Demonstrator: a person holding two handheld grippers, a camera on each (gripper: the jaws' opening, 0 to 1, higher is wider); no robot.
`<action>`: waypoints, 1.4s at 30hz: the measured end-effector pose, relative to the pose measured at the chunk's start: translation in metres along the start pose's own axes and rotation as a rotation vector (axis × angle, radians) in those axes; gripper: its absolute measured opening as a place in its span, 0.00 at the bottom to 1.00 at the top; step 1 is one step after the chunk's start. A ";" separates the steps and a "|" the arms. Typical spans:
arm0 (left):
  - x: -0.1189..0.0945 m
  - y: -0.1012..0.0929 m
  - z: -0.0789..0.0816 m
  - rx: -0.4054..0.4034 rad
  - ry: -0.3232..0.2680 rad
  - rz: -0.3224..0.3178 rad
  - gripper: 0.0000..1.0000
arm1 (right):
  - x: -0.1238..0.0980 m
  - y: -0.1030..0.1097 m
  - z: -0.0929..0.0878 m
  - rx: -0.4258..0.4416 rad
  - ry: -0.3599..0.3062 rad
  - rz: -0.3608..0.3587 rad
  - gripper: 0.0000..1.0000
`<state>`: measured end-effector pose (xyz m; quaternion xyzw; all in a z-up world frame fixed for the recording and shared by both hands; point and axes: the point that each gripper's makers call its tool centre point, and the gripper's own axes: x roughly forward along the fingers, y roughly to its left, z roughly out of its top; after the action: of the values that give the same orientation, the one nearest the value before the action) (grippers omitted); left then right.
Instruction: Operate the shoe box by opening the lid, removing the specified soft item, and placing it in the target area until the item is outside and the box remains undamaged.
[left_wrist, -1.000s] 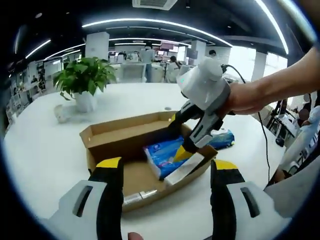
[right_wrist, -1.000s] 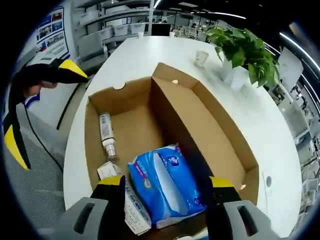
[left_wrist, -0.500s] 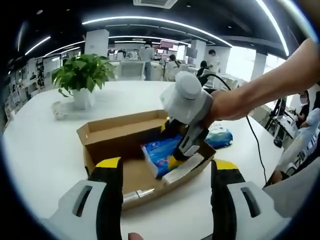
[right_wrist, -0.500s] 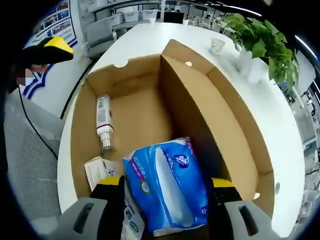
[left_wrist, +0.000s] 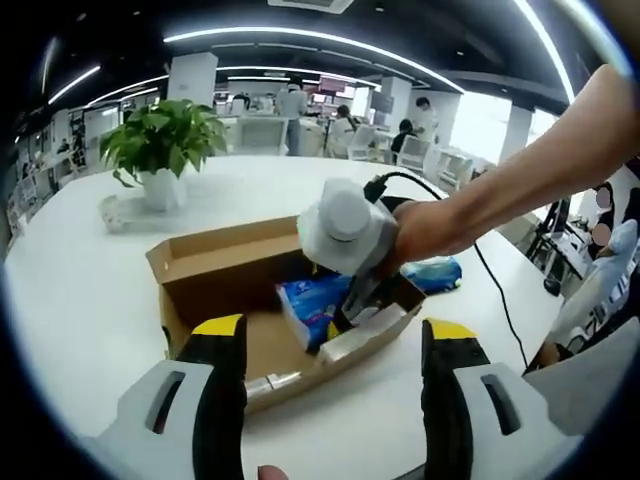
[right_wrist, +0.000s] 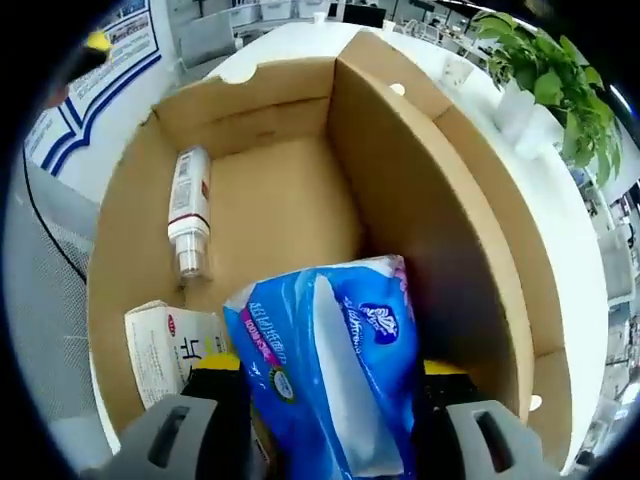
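Tissue pack seemingly between right claw jaws.

Open cardboard shoe box seen from above. Blue tissue pack at 6 o'clock, between right gripper jaws. White bottle lying at 9 o'clock; small white carton at 8. Potted plant at 2 o'clock.

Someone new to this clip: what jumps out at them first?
The blue tissue pack dominates the right gripper view, between the right tool's jaws inside the open box. Beside it lie a bottle and a small carton. A plant stands on the table behind the box.
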<state>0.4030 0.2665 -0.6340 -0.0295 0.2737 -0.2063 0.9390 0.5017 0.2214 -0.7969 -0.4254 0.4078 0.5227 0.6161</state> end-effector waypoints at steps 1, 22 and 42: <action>0.000 0.000 0.000 -0.003 0.001 0.000 0.70 | -0.001 -0.001 0.000 0.004 -0.003 0.002 0.63; 0.005 -0.004 -0.004 -0.022 0.019 -0.018 0.68 | -0.038 0.005 0.016 0.090 -0.141 -0.059 0.36; 0.002 -0.008 -0.006 0.023 0.029 -0.016 0.68 | -0.097 0.006 0.043 0.038 -0.260 -0.165 0.37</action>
<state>0.3982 0.2587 -0.6391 -0.0180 0.2846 -0.2174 0.9335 0.4866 0.2345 -0.6927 -0.3745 0.2978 0.5134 0.7124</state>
